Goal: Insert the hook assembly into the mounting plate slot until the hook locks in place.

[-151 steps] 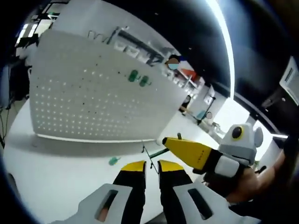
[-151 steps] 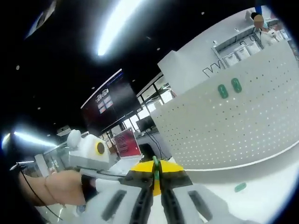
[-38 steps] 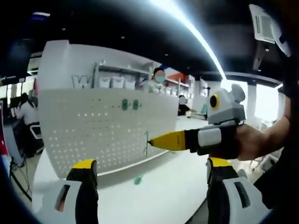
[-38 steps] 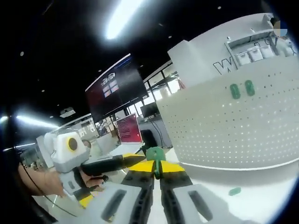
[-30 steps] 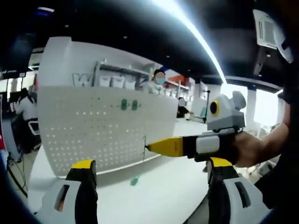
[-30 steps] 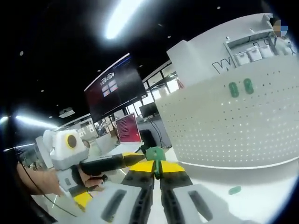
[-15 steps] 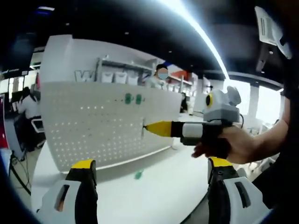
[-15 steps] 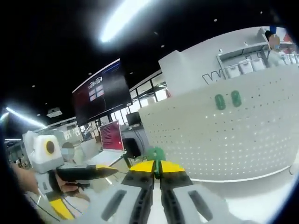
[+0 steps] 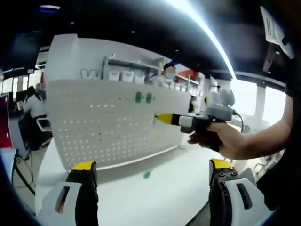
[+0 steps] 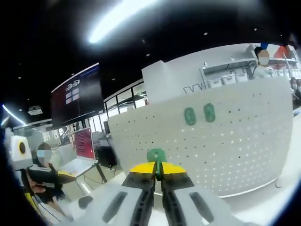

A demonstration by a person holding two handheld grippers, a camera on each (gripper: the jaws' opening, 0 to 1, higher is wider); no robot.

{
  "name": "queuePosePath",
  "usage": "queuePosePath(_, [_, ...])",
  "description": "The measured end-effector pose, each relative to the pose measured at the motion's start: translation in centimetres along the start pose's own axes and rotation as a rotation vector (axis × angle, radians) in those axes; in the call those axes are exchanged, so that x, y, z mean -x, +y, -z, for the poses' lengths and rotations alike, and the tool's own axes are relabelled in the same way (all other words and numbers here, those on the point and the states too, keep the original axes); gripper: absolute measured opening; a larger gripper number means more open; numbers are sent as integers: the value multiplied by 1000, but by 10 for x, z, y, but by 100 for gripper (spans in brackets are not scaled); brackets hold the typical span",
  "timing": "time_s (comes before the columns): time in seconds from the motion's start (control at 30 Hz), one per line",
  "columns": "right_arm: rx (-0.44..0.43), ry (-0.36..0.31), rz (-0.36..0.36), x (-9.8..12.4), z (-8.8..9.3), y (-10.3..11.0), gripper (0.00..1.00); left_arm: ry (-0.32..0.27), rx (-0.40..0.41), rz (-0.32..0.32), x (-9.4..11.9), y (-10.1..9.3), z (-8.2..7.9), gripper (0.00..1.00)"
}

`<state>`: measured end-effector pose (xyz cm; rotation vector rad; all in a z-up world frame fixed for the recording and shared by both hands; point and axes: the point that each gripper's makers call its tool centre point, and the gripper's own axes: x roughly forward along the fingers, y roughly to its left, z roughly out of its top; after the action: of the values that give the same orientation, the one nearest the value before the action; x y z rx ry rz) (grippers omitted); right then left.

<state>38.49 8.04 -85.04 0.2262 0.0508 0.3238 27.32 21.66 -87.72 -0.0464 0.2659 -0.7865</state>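
The white pegboard mounting plate point(image 9: 103, 127) stands upright on the table, with two green hook bases point(image 9: 143, 97) set near its top. My right gripper point(image 10: 157, 170) is shut on the green hook assembly point(image 10: 156, 155), which points at the plate point(image 10: 235, 141) below the two green bases point(image 10: 199, 114). In the left gripper view the right gripper point(image 9: 164, 118), held by a hand point(image 9: 221, 141), has its yellow tip and the thin hook wire point(image 9: 154, 117) close to the plate's face. My left gripper point(image 9: 153, 167) is open, jaws wide apart, with nothing between them.
A small green piece point(image 9: 147, 174) lies on the white table point(image 9: 141, 197) in front of the plate. Shelves with white bins point(image 9: 124, 75) and people stand behind the plate. A dark screen point(image 10: 77, 103) hangs at the left.
The right gripper has carried the hook assembly up and closer to the plate's face. The left gripper, near shut five seconds ago, has stood wide open since.
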Motion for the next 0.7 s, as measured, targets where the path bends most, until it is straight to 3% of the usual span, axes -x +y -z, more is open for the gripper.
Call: queuePosePath(0.7, [46, -62, 131, -28, -28, -72, 1, 29, 20, -17, -5, 11, 9, 99])
